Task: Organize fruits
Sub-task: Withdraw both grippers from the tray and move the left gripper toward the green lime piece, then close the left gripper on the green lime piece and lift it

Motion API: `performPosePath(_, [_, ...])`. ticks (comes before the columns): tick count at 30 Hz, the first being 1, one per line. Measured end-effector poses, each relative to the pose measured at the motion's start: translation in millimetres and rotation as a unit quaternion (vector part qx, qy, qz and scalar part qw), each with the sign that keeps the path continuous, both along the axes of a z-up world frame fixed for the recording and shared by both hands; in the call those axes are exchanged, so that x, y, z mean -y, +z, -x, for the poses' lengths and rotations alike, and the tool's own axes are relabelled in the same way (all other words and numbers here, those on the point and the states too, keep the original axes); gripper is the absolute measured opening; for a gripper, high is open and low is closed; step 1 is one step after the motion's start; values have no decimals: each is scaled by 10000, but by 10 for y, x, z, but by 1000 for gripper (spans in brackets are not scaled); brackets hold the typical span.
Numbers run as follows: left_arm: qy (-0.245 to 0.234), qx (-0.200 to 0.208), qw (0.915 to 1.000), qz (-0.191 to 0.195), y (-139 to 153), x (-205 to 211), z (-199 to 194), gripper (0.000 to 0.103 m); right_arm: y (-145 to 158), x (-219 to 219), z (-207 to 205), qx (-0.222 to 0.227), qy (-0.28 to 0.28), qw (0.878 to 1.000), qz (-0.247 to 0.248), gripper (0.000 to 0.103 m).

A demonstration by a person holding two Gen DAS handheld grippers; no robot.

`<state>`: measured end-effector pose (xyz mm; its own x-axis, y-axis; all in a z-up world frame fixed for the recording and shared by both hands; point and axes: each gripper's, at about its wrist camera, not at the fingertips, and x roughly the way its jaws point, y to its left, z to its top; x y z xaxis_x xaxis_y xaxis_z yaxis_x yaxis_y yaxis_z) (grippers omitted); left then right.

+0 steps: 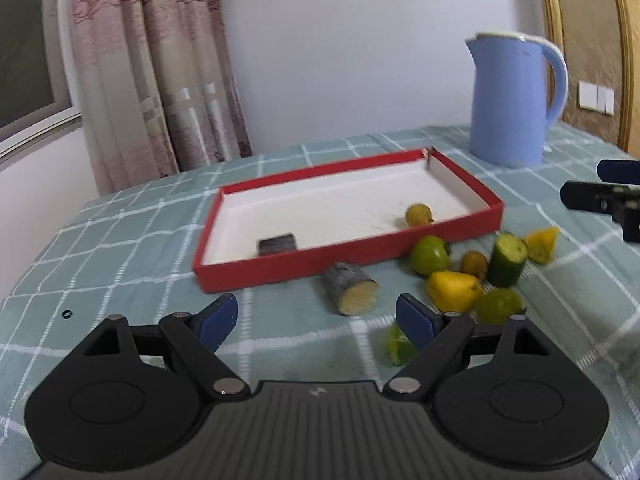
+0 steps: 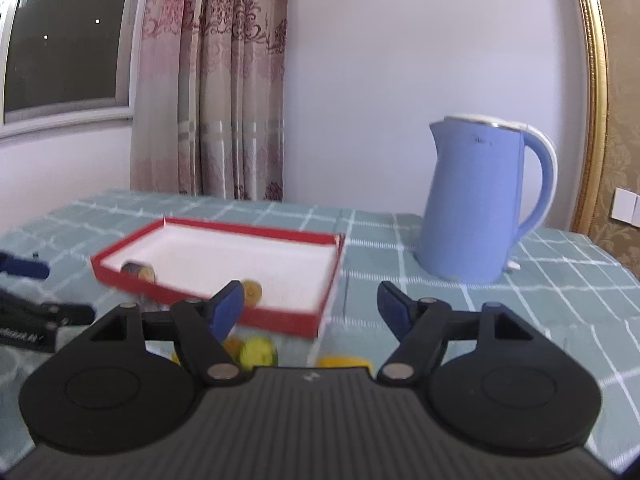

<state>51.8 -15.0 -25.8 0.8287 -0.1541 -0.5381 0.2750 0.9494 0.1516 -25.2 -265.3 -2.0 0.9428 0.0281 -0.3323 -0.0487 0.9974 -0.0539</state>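
A red tray (image 1: 304,262) with a white inside sits on the checked cloth. It holds a small yellow fruit (image 1: 418,215) and a dark cut piece (image 1: 277,244). In front of it lie a cut log-shaped piece (image 1: 350,294), a green tomato-like fruit (image 1: 430,255), a yellow pear (image 1: 454,291), a cucumber piece (image 1: 508,258), a yellow wedge (image 1: 542,243) and other small fruits. My left gripper (image 1: 316,316) is open and empty, just short of the log piece. My right gripper (image 2: 310,306) is open and empty above the tray's (image 2: 288,322) near corner; it also shows in the left wrist view (image 1: 600,196).
A blue kettle (image 1: 516,100) stands behind the tray at the back right, also in the right wrist view (image 2: 480,200). A curtain (image 1: 160,80) and window are at the back left. The table edge falls away on the left.
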Motion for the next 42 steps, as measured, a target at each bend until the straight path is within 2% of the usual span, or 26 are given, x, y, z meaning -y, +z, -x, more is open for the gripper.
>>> performPosePath(6, [-246, 74, 9995, -191, -89, 181, 14, 87, -171, 20, 133, -163, 103, 9998, -91, 72])
performPosePath(8, [-367, 59, 9990, -248, -111, 233, 7, 87, -190, 35, 161, -164, 129, 9997, -112, 75])
performPosePath(16, [-538, -3, 9973, -508, -197, 410, -17, 87, -227, 89, 165, -179, 169, 9993, -273, 75])
performPosePath(21, [-571, -139, 9974, -416, -214, 428, -36, 87, -222, 82, 170, -159, 218, 9992, -297, 75])
performPosePath(28, [-552, -213, 9971, -473, -253, 481, -71, 87, -223, 92, 173, -160, 215, 9992, -312, 75])
performPosePath(34, [-505, -344, 9976, -339, -274, 463, -128, 87, -228, 96, 188, -163, 195, 9992, -315, 75])
performPosePath(39, [-579, -330, 9969, -424, -288, 516, -108, 87, -231, 99, 185, -166, 197, 9992, -316, 75])
performPosePath(40, [-590, -337, 9968, -417, -289, 518, -106, 85, -232, 99, 185, -164, 195, 9992, -320, 75])
performPosePath(42, [-582, -367, 9968, -404, -289, 519, -116, 75, -232, 99, 187, -165, 192, 9992, -325, 75])
